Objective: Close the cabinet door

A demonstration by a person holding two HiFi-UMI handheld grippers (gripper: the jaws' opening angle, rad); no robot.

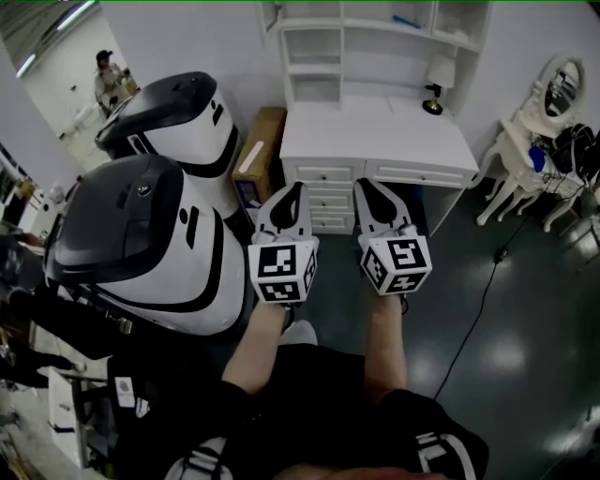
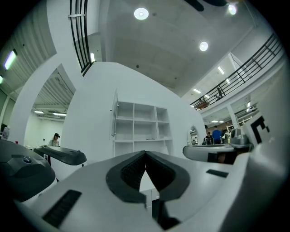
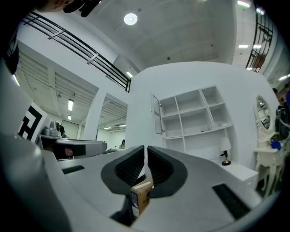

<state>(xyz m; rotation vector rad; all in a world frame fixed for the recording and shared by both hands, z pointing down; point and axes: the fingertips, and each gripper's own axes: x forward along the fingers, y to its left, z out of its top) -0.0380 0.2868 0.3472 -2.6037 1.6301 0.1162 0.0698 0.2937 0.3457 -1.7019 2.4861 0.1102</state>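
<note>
A white desk (image 1: 375,136) carries a white shelf hutch (image 1: 375,37). The hutch's narrow cabinet door (image 1: 265,17) stands swung out at its upper left; it also shows in the left gripper view, door (image 2: 114,118), and in the right gripper view, door (image 3: 157,114). My left gripper (image 1: 296,190) and right gripper (image 1: 367,186) are held side by side in front of the desk's drawers, well short of the door. The left gripper (image 2: 145,154) is shut with its tips touching and nothing between them. Only a hairline slit shows between the jaws of the right gripper (image 3: 145,148), which is shut and empty.
Two large white-and-black machines (image 1: 141,244) stand close on the left. A cardboard box (image 1: 258,150) leans beside the desk. A small lamp (image 1: 434,89) sits on the desktop. A white vanity with a mirror (image 1: 553,94) is at right, and a cable (image 1: 478,300) crosses the dark floor.
</note>
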